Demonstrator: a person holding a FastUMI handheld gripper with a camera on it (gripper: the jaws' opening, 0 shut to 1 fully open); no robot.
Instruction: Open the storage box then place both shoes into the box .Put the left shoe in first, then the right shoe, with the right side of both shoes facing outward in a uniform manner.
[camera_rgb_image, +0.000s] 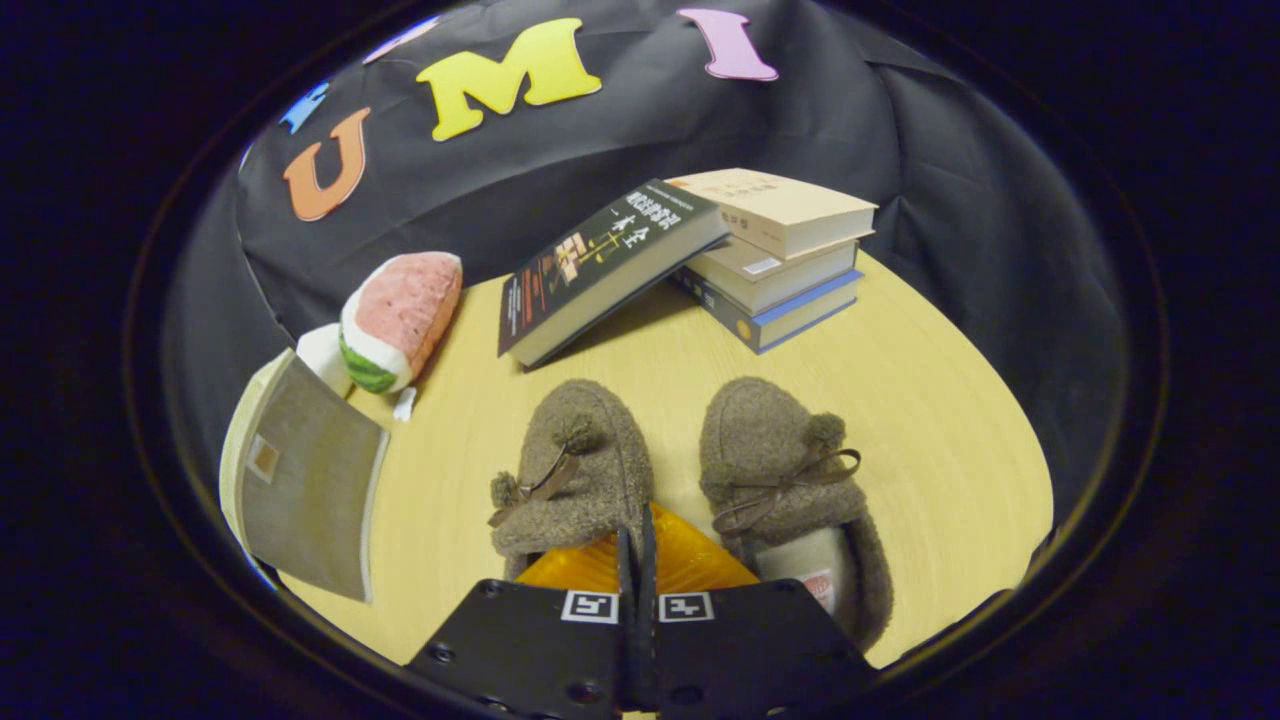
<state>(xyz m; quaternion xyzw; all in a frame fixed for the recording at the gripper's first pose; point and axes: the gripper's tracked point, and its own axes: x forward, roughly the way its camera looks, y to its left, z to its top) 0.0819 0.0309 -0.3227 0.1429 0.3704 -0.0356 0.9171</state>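
Two brown fuzzy slippers with bows and pompoms lie side by side on the wooden table (900, 420), toes pointing away. The left one (580, 470) is just ahead of my fingers and the right one (780, 470) lies beside it, its pale insole showing. My gripper (636, 525) is shut, its two thin black fingers (626, 570) pressed together with nothing visible between them. The tips sit in the gap between the slippers, against the left slipper's inner edge. A grey fabric storage box (305, 480) with a small pull tab stands well left of the fingers; it looks closed.
A watermelon-slice plush (400, 320) lies beyond the box by the cloth wall. Past the slippers, a dark book (600, 265) leans against a stack of three books (775, 260). Bare table lies to the right of the right slipper.
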